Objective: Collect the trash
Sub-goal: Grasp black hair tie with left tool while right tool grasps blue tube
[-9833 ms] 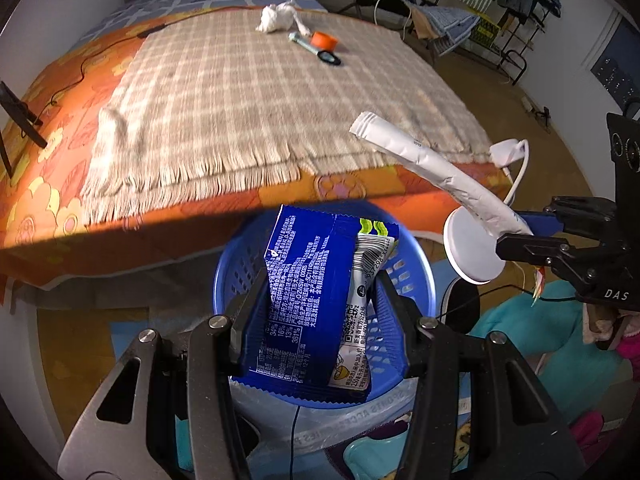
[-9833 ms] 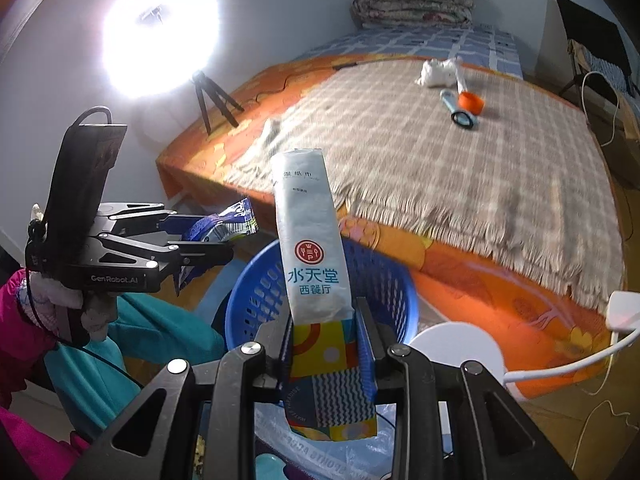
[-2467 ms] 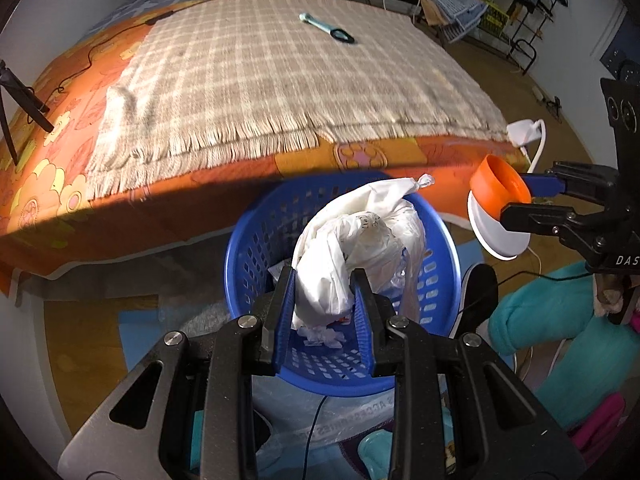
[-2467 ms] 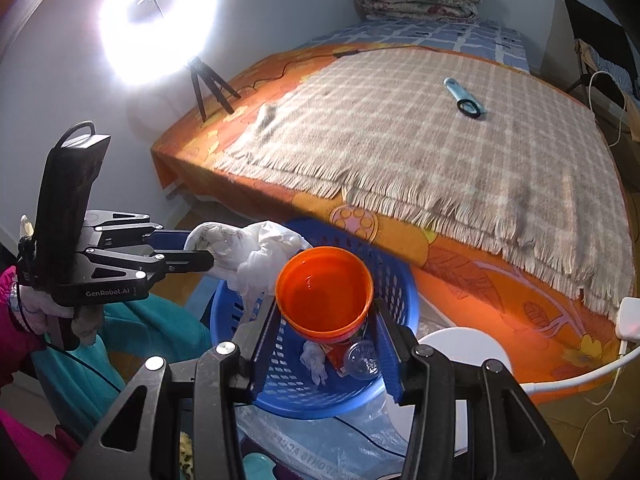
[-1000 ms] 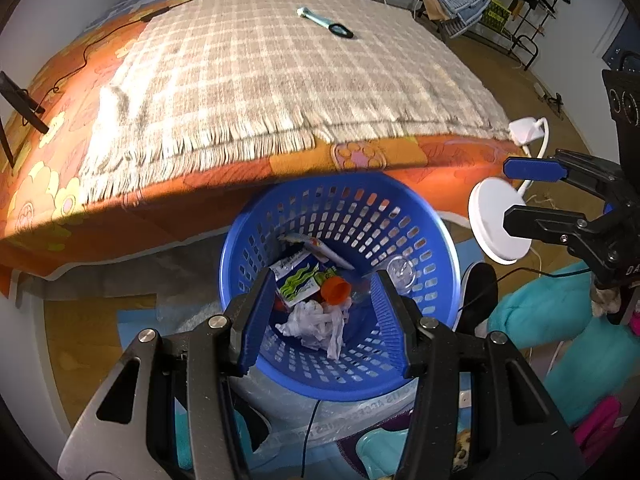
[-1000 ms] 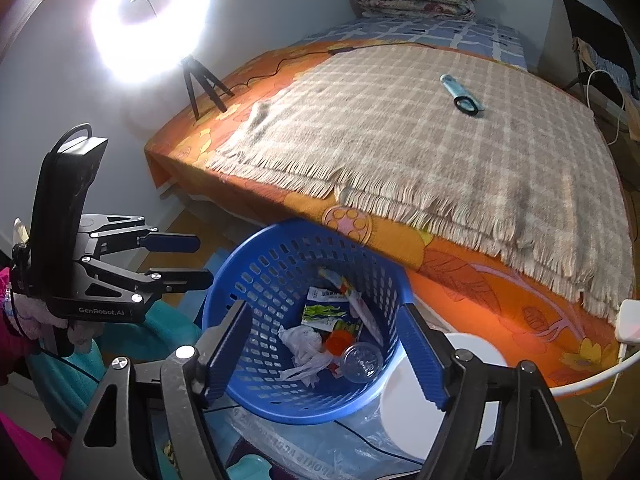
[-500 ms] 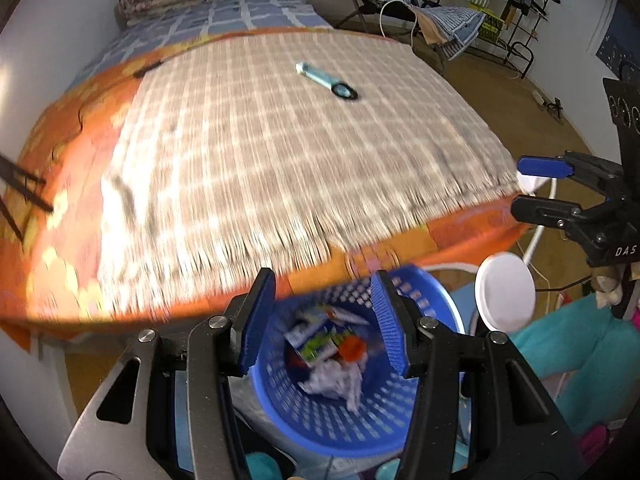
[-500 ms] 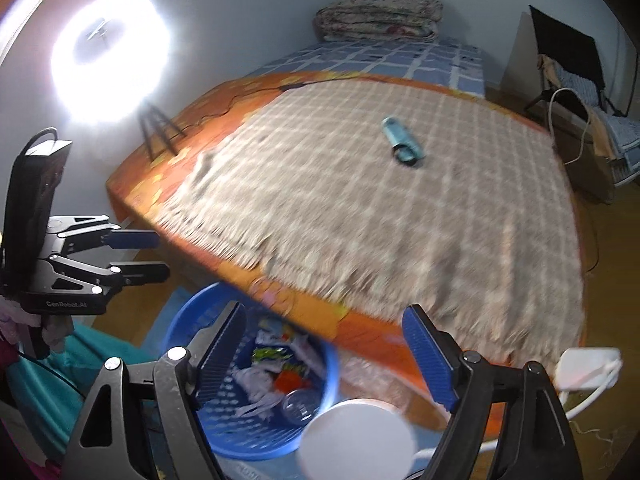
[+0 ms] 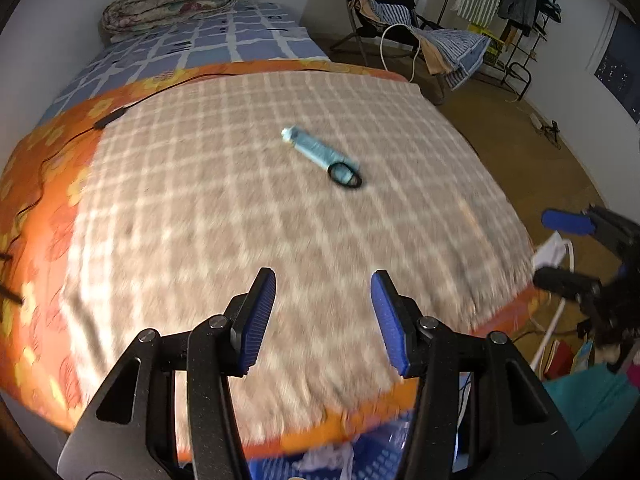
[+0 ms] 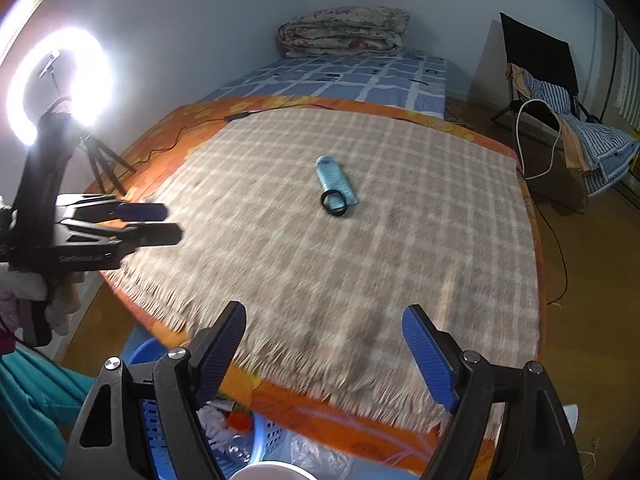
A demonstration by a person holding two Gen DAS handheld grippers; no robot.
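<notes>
A light blue tube (image 9: 314,150) with a black ring (image 9: 345,175) at its near end lies on the checked blanket (image 9: 240,220) on the bed; both also show in the right wrist view, the tube (image 10: 335,179) and the ring (image 10: 333,203). My left gripper (image 9: 323,320) is open and empty above the blanket's near edge. My right gripper (image 10: 324,356) is open and empty, also above the near edge. The blue basket (image 10: 264,436) with trash in it sits on the floor below the bed edge, mostly hidden by the grippers.
A folded quilt (image 10: 344,30) lies at the head of the bed. A ring light on a tripod (image 10: 60,80) stands left of the bed. A chair with clothes (image 9: 420,36) stands at the far right. A black cable (image 9: 60,148) runs over the orange sheet.
Both grippers have let go of their trash into the basket and have risen from over it to over the bed. The tissue wad and orange cup are off the blanket.
</notes>
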